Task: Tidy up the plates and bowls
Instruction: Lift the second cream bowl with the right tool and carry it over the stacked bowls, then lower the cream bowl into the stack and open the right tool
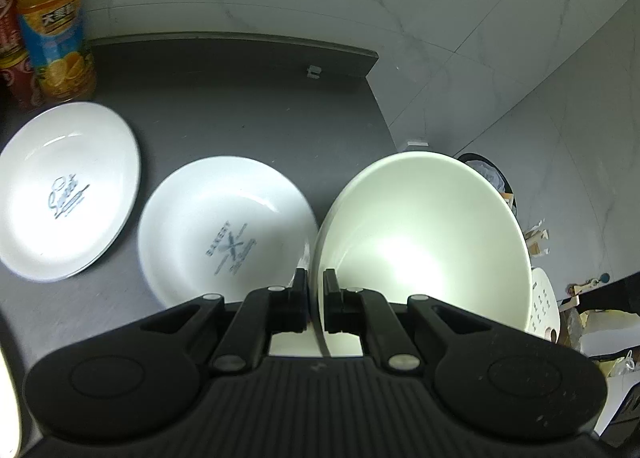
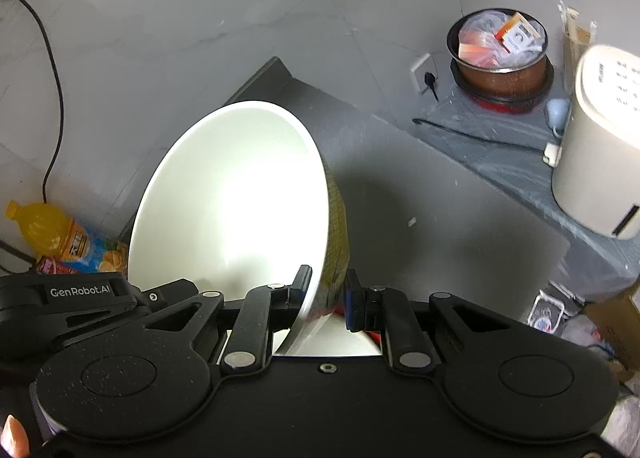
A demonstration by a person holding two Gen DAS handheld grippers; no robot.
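Observation:
My left gripper (image 1: 316,278) is shut on the left rim of a white bowl (image 1: 420,242), which it holds tilted above the dark counter (image 1: 240,105). Two white printed plates lie flat there: one at the far left (image 1: 68,193), and one (image 1: 228,234) just left of the bowl. My right gripper (image 2: 328,278) is shut on the right wall of a bowl (image 2: 240,209) that is white inside and yellow-patterned outside, also tilted. The other gripper's black body (image 2: 80,292) sits by that bowl's lower left rim. I cannot tell whether both views show the same bowl.
An orange juice bottle (image 1: 52,25) and a red can (image 1: 16,69) stand at the counter's back left. The counter ends at a right edge (image 1: 384,109). On the floor below are a full waste bin (image 2: 500,53) and a white appliance (image 2: 600,137). A black cable (image 2: 52,69) hangs on the wall.

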